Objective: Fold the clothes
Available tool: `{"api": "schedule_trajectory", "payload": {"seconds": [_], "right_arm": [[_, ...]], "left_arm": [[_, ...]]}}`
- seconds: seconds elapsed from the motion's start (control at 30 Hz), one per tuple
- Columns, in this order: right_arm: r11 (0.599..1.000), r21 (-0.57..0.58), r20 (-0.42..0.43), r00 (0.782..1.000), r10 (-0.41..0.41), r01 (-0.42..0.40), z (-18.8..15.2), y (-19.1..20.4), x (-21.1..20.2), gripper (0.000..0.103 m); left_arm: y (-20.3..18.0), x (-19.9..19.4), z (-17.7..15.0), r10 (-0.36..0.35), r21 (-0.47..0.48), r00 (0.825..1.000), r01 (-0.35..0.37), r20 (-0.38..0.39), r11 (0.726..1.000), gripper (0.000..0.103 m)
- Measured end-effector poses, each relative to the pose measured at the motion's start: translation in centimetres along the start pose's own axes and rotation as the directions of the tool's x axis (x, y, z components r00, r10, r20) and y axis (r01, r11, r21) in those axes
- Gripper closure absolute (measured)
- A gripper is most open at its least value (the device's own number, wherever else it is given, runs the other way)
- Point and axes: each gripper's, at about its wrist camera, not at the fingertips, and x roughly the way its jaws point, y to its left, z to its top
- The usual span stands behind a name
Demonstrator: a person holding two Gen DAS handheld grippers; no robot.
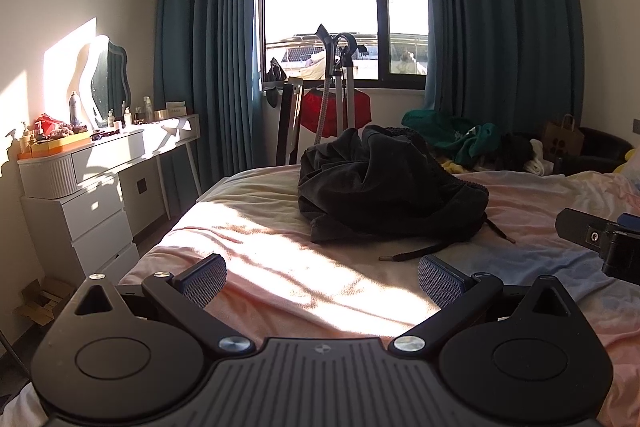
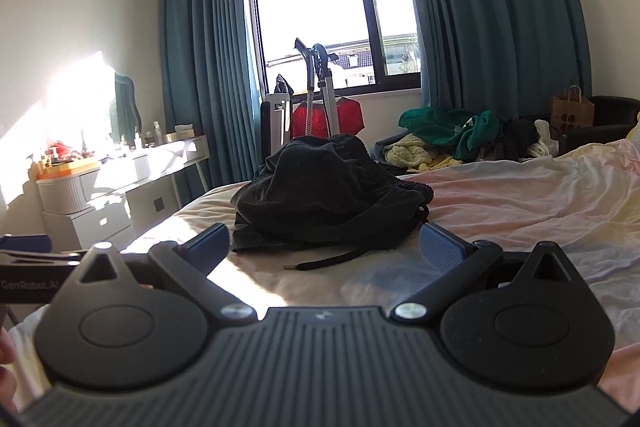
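Observation:
A crumpled black garment [image 1: 384,187] with a loose drawstring [image 1: 424,251] lies in a heap on the pink bed sheet [image 1: 280,267]. It also shows in the right wrist view [image 2: 328,199], with its drawstring [image 2: 320,263] toward me. My left gripper [image 1: 322,281] is open and empty, low over the sheet, short of the heap. My right gripper [image 2: 324,249] is open and empty, its fingertips flanking the heap's near edge without touching it. The right gripper's body [image 1: 600,243] shows at the left view's right edge.
A pile of green and yellow clothes [image 2: 452,139] lies past the bed's far right. A white dressing table [image 1: 104,163] with bottles stands left. A garment steamer [image 1: 340,87], a chair [image 1: 290,123] and a paper bag [image 2: 572,111] stand by the window.

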Motion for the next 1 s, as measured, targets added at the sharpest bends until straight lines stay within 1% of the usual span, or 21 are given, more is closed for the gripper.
{"api": "schedule_trajectory", "payload": {"seconds": [0.07, 0.13, 0.2, 0.23, 0.3, 0.4, 0.47, 0.53, 0.67, 0.73, 0.77, 0.8, 0.83, 0.87, 0.93, 1.0], "right_arm": [[1.0, -0.005, 0.037, 0.999, -0.009, 0.009, -0.2, -0.2, -0.2, 0.0], [0.998, -0.022, 0.068, 0.996, -0.052, 0.053, -0.2, -0.1, 0.1, 0.0], [0.997, -0.025, 0.09, 0.993, -0.07, 0.073, -0.2, -0.1, 0.9, 0.0], [0.997, -0.024, 0.084, 0.994, -0.07, 0.073, -0.1, -0.3, 1.8, 0.0], [0.999, 0.003, 0.04, 0.998, -0.051, 0.051, 0.4, -0.9, 3.8, 0.0], [0.99, 0.138, -0.015, 1.0, -0.016, 0.018, 1.5, -2.9, 7.2, 0.0], [0.974, 0.225, -0.044, 0.999, -0.015, 0.025, 2.1, -4.5, 10.1, 0.0], [0.951, 0.307, -0.079, 0.997, -0.017, 0.041, 2.5, -6.4, 13.6, 0.0], [0.888, 0.453, -0.128, 0.991, -0.025, 0.081, 2.2, -11.1, 20.9, 0.001], [0.848, 0.522, -0.153, 0.988, -0.012, 0.091, 1.7, -13.3, 24.7, 0.005], [0.832, 0.546, -0.163, 0.987, -0.009, 0.098, 1.6, -14.1, 26.4, 0.011], [0.816, 0.567, -0.176, 0.984, -0.014, 0.112, 1.5, -14.7, 28.5, 0.02], [0.809, 0.575, -0.188, 0.982, -0.014, 0.121, 1.4, -15.1, 30.1, 0.023], [0.803, 0.581, -0.203, 0.979, -0.017, 0.134, 1.3, -15.5, 31.8, 0.023], [0.798, 0.572, -0.249, 0.967, -0.052, 0.19, 0.9, -15.8, 35.4, 0.024], [0.777, 0.582, -0.294, 0.953, -0.072, 0.238, 0.0, -16.4, 38.8, 0.025]], "left_arm": [[0.0, 0.0, 0.0, -0.003, -0.002, 1.0, 0.003, -0.003, 1.0, 0.0], [0.0, 0.0, 0.1, -0.004, -0.001, 1.0, 0.004, -0.004, 1.0, 0.0], [0.1, 0.0, 0.2, -0.003, -0.001, 1.0, 0.003, -0.004, 1.0, 0.0], [0.1, 0.0, 0.3, -0.002, -0.001, 1.0, 0.002, -0.004, 1.0, 0.0], [0.4, 0.1, 0.5, 0.009, 0.0, 1.0, -0.009, -0.001, 1.0, 0.0], [1.0, 0.6, 0.6, 0.043, -0.017, 0.999, -0.043, -0.005, 0.999, 0.0], [1.5, 1.4, 0.3, 0.057, -0.023, 0.998, -0.057, -0.01, 0.998, 0.0], [2.2, 2.7, 0.0, 0.058, -0.035, 0.997, -0.059, -0.042, 0.998, 0.0], [3.4, 5.3, -0.7, 0.057, -0.058, 0.993, -0.064, -0.107, 0.996, 0.0], [4.0, 6.7, -1.0, 0.055, -0.069, 0.989, -0.065, -0.137, 0.995, 0.0], [4.3, 7.6, -1.1, 0.044, -0.075, 0.989, -0.055, -0.14, 0.996, 0.0], [4.4, 8.4, -1.3, 0.041, -0.075, 0.989, -0.053, -0.143, 0.996, 0.0], [4.4, 9.3, -1.5, 0.039, -0.075, 0.988, -0.051, -0.149, 0.996, 0.0], [4.4, 10.2, -1.7, 0.037, -0.074, 0.987, -0.049, -0.156, 0.996, 0.0], [4.3, 12.0, -2.2, 0.029, -0.074, 0.984, -0.043, -0.174, 0.996, 0.0], [4.0, 13.7, -2.6, 0.017, -0.077, 0.98, -0.033, -0.196, 0.996, 0.0]]}}
